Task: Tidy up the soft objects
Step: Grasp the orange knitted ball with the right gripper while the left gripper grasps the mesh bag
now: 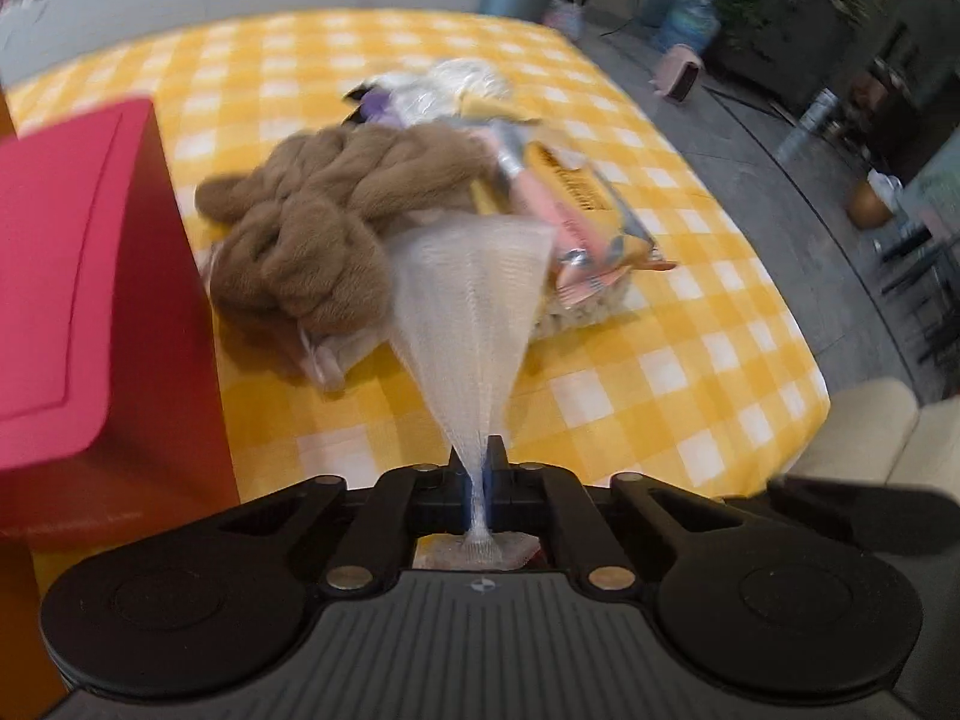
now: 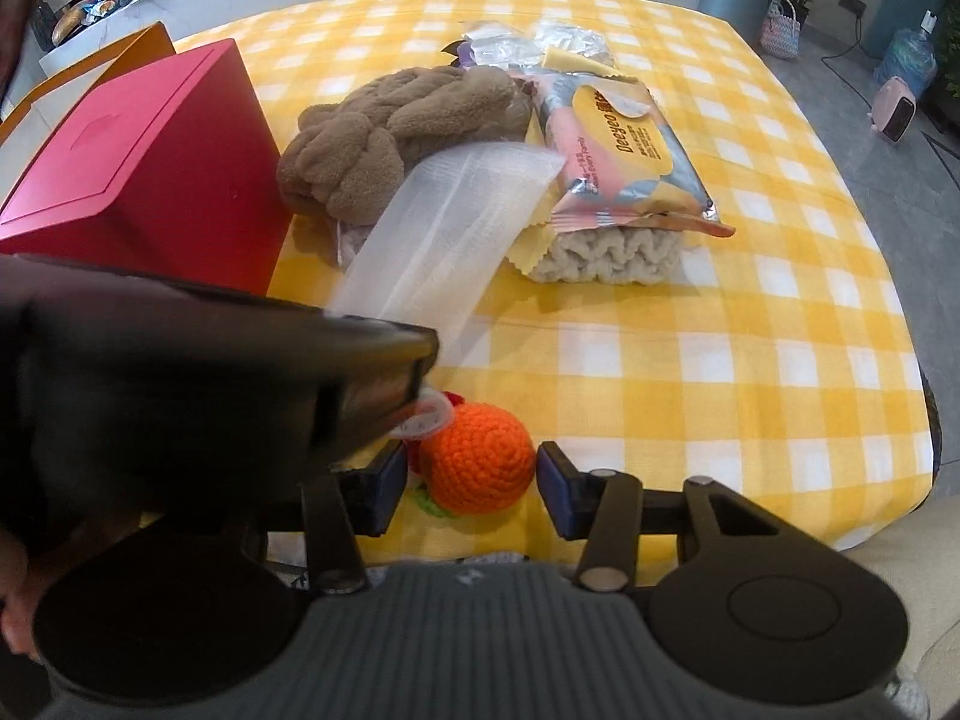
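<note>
My left gripper is shut on a white mesh sleeve, which fans out above the table; the sleeve also shows in the right wrist view. My right gripper is open around an orange crocheted ball on the checked cloth, the pads a little apart from it. A brown plush braid lies by a wet-wipes pack and a cream knit pad. A red box stands at the left.
The yellow checked tablecloth covers the table. Clear plastic bags lie behind the pile. The left gripper's body blocks the left of the right wrist view. A beige seat cushion is beyond the table's near edge.
</note>
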Demonstrator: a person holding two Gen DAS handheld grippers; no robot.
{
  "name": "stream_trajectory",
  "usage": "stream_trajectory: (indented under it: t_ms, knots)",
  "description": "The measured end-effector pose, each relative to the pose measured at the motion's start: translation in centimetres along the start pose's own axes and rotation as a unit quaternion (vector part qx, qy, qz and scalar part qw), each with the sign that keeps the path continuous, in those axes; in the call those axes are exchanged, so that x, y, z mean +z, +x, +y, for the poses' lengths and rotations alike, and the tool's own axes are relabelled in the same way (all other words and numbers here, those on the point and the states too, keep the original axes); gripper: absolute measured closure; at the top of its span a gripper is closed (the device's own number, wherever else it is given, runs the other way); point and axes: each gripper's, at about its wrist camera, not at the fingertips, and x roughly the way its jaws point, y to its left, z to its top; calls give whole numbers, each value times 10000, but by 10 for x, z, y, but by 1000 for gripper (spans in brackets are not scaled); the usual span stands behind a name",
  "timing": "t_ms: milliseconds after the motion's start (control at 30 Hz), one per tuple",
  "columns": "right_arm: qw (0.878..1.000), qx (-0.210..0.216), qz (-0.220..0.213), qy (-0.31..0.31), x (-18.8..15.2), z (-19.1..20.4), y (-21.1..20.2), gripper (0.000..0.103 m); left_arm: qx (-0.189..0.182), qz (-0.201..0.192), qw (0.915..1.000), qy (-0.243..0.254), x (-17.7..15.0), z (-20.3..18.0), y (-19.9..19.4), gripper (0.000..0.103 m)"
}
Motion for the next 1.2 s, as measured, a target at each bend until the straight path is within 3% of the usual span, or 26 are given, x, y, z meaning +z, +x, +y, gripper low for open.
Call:
stream_trajectory:
  t_ms: [633,933,1033,1200]
  knots:
    - [10000,-11,-25,-4,2,1,0,55,256,-902,9953,229,1,6,-66,101]
    - [9990,158,-362,226,4,-6,-13,58,26,-1211,9923,275,5,10,-97,101]
    - [9983,196,-474,277,5,-7,-18,68,-37,-1307,9909,313,5,10,-106,101]
    - [9994,-43,-266,239,8,-4,-7,65,-64,-1492,9884,292,3,13,-120,101]
